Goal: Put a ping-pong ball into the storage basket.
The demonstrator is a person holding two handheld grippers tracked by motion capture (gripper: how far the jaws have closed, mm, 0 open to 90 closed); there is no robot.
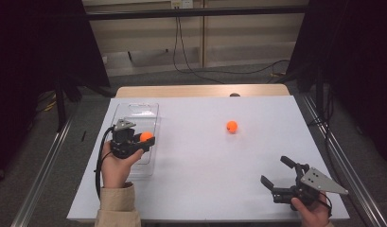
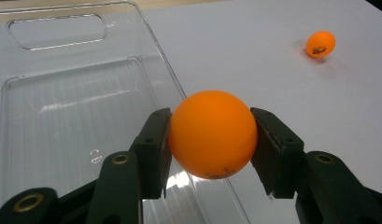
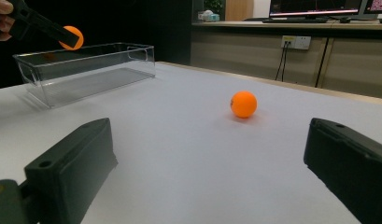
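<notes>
My left gripper (image 1: pixel 145 138) is shut on an orange ball (image 1: pixel 146 136), holding it above the right wall of a clear plastic tray (image 1: pixel 134 111). In the left gripper view the ball (image 2: pixel 212 134) is pinched between both pads over the tray's right rim (image 2: pixel 160 51). A second orange ball (image 1: pixel 232 126) lies on the white table, right of centre. My right gripper (image 1: pixel 276 171) rests low near the front right corner, open, with nothing between its fingers; its view shows the loose ball (image 3: pixel 244 103) ahead and the tray (image 3: pixel 86 70) far left.
The white table top (image 1: pixel 205 156) ends at a wooden strip along the back edge. A dark frame and cables stand behind the table. A small dark object (image 1: pixel 234 95) sits at the back edge.
</notes>
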